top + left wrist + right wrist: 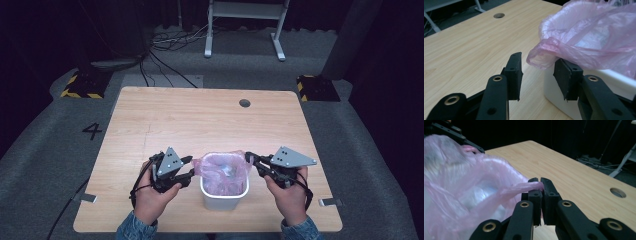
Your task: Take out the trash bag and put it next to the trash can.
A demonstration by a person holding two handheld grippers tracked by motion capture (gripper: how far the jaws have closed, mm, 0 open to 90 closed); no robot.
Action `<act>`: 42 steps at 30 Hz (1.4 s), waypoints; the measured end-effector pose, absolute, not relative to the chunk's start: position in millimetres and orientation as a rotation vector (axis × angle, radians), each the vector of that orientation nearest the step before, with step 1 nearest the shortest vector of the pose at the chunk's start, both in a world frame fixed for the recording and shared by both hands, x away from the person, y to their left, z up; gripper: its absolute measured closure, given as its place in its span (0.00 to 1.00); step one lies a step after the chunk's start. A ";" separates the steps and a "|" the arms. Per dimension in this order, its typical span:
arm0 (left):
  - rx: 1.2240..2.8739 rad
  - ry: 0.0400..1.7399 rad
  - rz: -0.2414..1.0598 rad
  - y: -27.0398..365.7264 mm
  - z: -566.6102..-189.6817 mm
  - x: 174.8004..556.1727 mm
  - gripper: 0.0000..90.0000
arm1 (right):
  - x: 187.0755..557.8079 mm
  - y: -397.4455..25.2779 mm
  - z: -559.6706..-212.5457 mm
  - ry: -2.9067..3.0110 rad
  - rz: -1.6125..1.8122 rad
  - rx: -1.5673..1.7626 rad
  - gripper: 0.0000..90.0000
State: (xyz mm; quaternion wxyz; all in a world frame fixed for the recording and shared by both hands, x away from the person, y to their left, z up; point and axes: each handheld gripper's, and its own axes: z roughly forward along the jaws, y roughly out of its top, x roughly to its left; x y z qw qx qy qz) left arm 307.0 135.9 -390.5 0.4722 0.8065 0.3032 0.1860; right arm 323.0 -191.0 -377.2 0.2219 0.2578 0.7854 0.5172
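While the person's two forearms come in from the bottom edge of the high view, each hand carries a gripper to one side of a small white bin that stands low and centre in the frame, near the front edge of the wooden table. A pink plastic bag lines the bin, its mouth loosely bunched above the rim rather than folded neatly down over it.

The right gripper is clamped on the bag: in its own view the two black jaws meet on a twisted strand of pink film, which runs off to the left of that frame into the bulk of the bag. The left gripper is released — its jaws stand well apart, one on the table side, the other against the bin's white wall, with a drooping fold of the bag's edge hanging just above the gap between them.

So the work appears to be partway: one side of the bag's rim is gripped, the other is lined up but not yet pinched. What seems left is to close the left jaws on that fold and then work the bag with both — whether pulling it over the rim or lifting it out cannot be told.

Farther up the frame the table is bare but for a round cable hole at upper centre.
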 end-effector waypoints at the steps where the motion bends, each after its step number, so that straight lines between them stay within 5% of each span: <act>1: 1.959 0.741 0.451 136.6 -389.3 306.4 0.64 | 322.5 -188.8 -375.1 2.167 1.437 0.705 0.97; 9: 1.929 0.666 0.445 127.2 -372.8 301.3 0.63 | 319.6 -163.3 -356.3 2.186 1.469 0.592 0.97; 14: 1.949 0.610 0.423 110.0 -368.1 302.4 0.52 | 316.9 -142.3 -345.6 2.214 1.478 0.510 0.97; 28: 1.989 0.541 0.382 81.6 -374.6 308.6 0.43 | 308.1 -113.6 -351.2 2.326 1.548 0.342 0.97; 29: 1.993 0.549 0.382 81.0 -374.8 308.4 0.44 | 307.9 -113.2 -352.3 2.330 1.551 0.335 0.96; 31: 2.003 0.564 0.373 81.5 -374.6 307.4 0.63 | 307.9 -113.2 -354.5 2.344 1.566 0.338 0.90; 35: 2.017 0.560 0.360 81.6 -375.4 305.3 0.85 | 308.0 -119.6 -355.2 2.279 1.558 0.407 0.63; 38: 2.008 0.558 0.352 83.1 -375.2 305.8 0.92 | 309.0 -131.0 -353.3 2.272 1.560 0.470 0.49; 42: 1.978 0.571 0.365 85.7 -374.4 305.0 0.95 | 309.8 -152.4 -352.9 2.269 1.540 0.547 0.43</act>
